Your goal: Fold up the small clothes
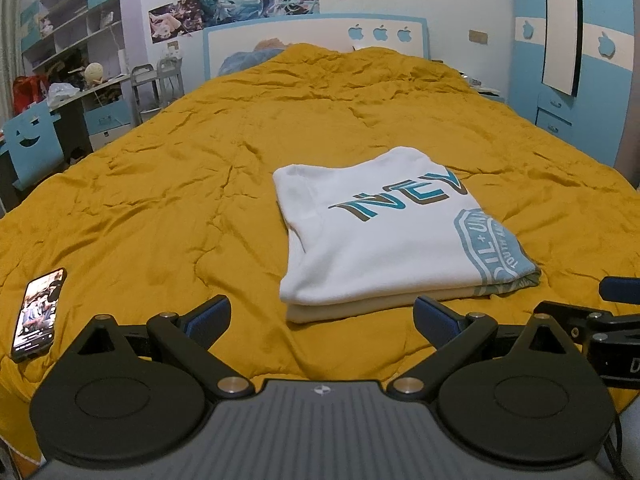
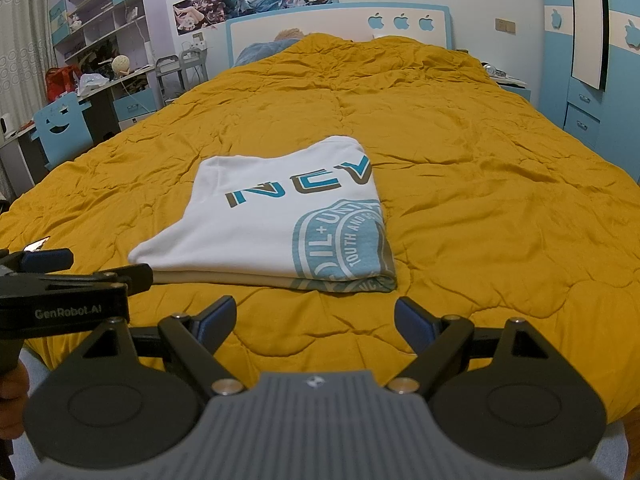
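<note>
**K:** Left gripper point(image 1: 321, 318) sits nearest us, jaws spread wide, nothing between them. It hovers just short of the T-shirt's near edge. Right gripper point(image 2: 315, 319) same: spread, empty, near the hem corner.

**M:** Where do we have the T-shirt point(image 1: 384, 232)?

**K:** On the yellow quilt point(image 1: 168, 184), near the foot of the bed, already folded into a flat rectangle. Stacked layers show along the near edge point(image 2: 224, 277).

**M:** Handling?

**K:** We judge it light, soft knit, limp. It'll sag if we lift one point, and layers may slide apart.

**M:** Grip points?

**K:** We'd pinch the full stack at the two near corners, one per gripper, not just the top layer. Quilt is puffy, so we risk snagging it. Phone point(image 1: 38, 316) lies well left, clear of us.
</note>
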Available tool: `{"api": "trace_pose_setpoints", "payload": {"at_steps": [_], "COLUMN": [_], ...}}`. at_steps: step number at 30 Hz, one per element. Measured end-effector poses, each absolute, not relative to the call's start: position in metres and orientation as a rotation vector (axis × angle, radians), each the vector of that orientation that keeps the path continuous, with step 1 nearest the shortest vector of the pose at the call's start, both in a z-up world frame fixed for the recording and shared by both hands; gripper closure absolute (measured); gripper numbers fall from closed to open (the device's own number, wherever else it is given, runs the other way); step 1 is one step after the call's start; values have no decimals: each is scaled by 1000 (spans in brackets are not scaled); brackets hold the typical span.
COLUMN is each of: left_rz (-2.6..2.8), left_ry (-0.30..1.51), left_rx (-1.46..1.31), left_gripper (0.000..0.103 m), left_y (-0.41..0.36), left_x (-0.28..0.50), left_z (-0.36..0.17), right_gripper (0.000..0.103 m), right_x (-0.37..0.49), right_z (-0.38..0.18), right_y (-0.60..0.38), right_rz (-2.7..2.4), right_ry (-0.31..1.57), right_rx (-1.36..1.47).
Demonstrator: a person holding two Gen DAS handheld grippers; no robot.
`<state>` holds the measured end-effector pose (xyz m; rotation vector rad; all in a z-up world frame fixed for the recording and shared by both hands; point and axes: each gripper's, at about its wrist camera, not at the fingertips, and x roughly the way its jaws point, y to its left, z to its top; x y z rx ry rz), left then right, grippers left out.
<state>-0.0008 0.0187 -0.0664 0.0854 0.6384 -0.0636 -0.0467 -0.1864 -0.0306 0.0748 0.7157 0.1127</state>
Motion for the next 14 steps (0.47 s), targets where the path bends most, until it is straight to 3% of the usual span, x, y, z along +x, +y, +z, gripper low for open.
{"api": "trace_pose_setpoints", "payload": {"at_steps": [14], "left_rz": [-70], "left_ry": [641], "left_rx": [103], "left_gripper": [0], "left_y": [19], "left_x": [-1], "left_z": [-66], "right_gripper": [21], "right_x": [-47], "right_z": [-31], "right_y": [-185], "right_rz": [112], "right_ry": [716], "right_rx": [74]}}
